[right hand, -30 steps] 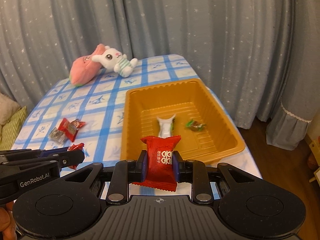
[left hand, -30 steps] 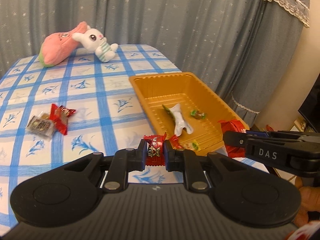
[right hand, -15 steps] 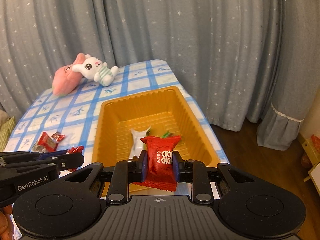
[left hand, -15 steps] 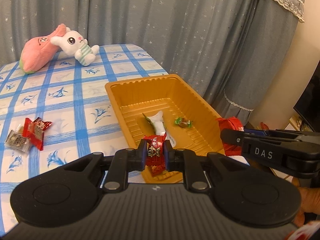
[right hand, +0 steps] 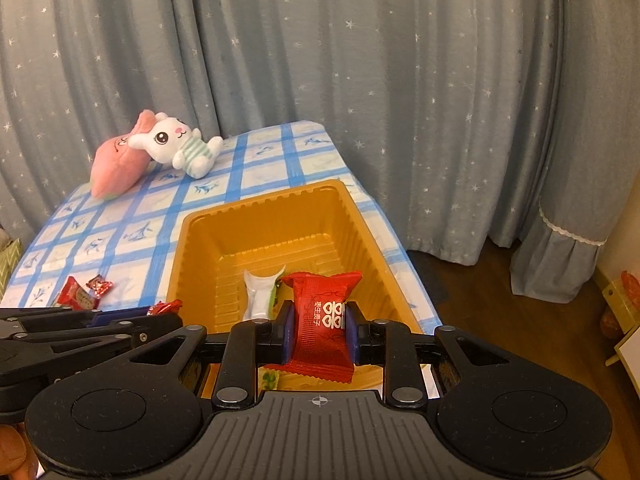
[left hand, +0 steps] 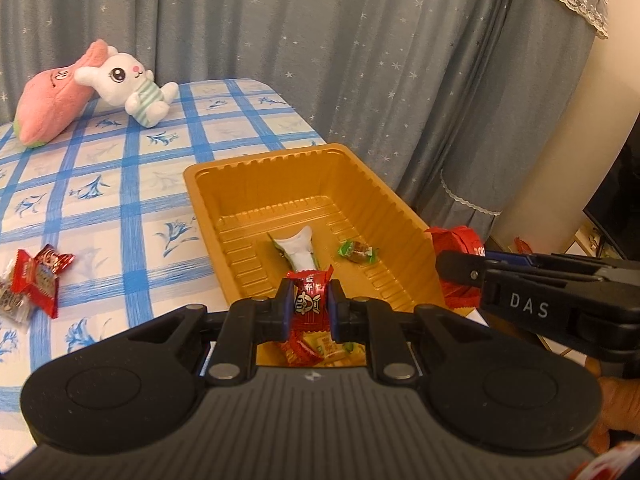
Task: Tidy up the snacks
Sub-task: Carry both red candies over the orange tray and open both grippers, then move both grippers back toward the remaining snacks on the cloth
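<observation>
An orange plastic tray (left hand: 404,216) (right hand: 360,220) sits at the table's right edge. It holds a white wrapper (left hand: 300,250), a green candy (left hand: 356,250) and more candies at its near end (left hand: 316,346). My left gripper (left hand: 309,304) is shut on a small red candy (left hand: 307,294) above the tray's near end. My right gripper (right hand: 318,330) is shut on a red snack packet (right hand: 322,320), also over the tray's near end. The right gripper and its packet (left hand: 460,240) show at the right of the left wrist view.
Two red candies (left hand: 36,280) (right hand: 82,292) and a clear-wrapped one (left hand: 10,304) lie on the blue checked tablecloth (left hand: 120,184) left of the tray. A pink plush (left hand: 52,100) and white bunny plush (left hand: 132,84) sit at the far edge. Curtains hang behind.
Both grippers have moved right and forward, from beside the tray to above its near end, each still holding its snack.
</observation>
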Tool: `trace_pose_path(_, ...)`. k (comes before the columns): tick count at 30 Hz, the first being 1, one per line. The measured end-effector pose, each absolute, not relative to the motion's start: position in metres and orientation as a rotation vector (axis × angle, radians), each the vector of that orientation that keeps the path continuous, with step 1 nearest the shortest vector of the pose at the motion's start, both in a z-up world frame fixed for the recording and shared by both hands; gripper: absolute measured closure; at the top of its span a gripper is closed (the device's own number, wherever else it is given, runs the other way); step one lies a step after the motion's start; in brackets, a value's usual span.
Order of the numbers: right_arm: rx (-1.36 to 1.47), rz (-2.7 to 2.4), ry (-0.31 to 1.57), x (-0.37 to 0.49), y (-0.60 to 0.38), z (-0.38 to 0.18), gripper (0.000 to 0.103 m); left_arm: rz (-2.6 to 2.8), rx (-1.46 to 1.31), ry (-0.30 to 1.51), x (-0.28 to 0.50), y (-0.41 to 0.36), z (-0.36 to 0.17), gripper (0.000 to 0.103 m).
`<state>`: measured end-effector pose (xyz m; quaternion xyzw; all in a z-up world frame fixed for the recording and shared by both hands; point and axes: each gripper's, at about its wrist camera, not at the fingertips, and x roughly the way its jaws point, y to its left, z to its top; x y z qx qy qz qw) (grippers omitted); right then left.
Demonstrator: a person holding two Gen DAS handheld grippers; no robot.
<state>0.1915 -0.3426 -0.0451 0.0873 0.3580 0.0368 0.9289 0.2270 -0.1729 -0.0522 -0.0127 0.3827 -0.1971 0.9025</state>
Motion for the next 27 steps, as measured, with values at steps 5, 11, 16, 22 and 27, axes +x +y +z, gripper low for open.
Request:
trace_pose_path(5,0.185,0.069,0.729,0.195,-0.345,-0.045,0.077,-0.425,-0.028,0.795,0.237,-0.179,-0.056,0.087)
trace_pose_path(11,0.195,0.063,0.735,0.196,-0.35,-0.049,0.077,-0.412,-0.057,0.806,0.245,-0.167,-0.063,0.076)
trace_pose_path(16,0.203,0.066,0.745,0.197,-0.351,-0.053,0.077,-0.358,-0.085,0.814,0.243,-0.143,-0.065,0.076)
trace_pose_path(22,0.211,0.079,0.744,0.199,-0.347,-0.053,0.077,-0.314,-0.119,0.805,0.235,-0.122,-0.062,0.076)
trace_pose_path(27,0.211,0.097,0.745,0.204,-0.343,-0.053,0.077,-0.296,-0.123,0.797,0.229,-0.115,-0.06,0.076)
